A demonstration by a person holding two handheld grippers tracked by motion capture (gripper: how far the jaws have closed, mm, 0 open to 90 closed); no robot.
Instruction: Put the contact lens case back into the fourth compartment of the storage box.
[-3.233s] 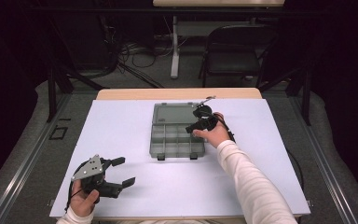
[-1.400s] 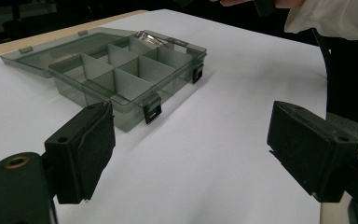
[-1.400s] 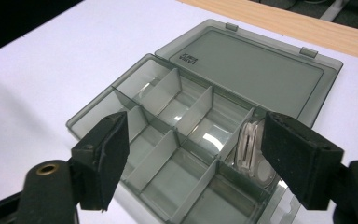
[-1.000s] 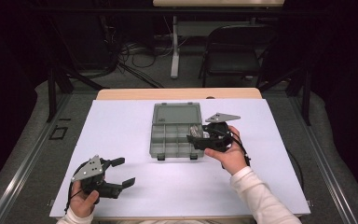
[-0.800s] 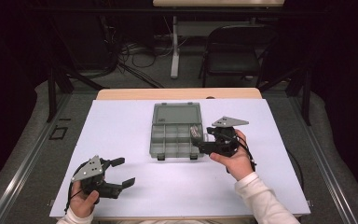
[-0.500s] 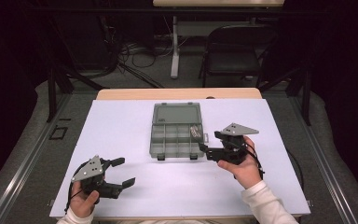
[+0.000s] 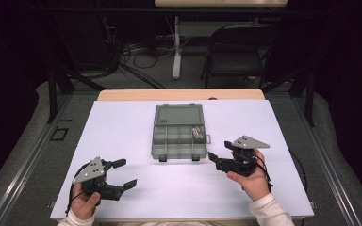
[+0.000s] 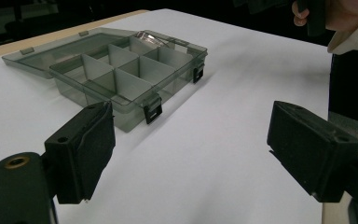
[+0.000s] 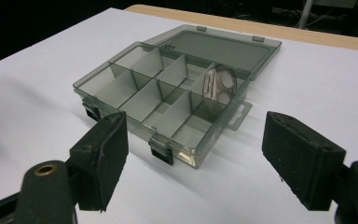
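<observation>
Open, translucent grey plastic compartment box just left of right gripper, lengthwise away from person. Right gripper's jaws wide apart, empty, nearer than left gripper, also agape.

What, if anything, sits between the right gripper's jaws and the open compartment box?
Nothing visible. The right gripper has open, empty jaws aimed at the compartment box, with bare white table cover between them. The box's front latches face the gripper.

No readable text, label, brand, number or sign anywhere: none on the clear grey compartment box, its open lid, the small clear packet inside it, or the white counter.
</observation>
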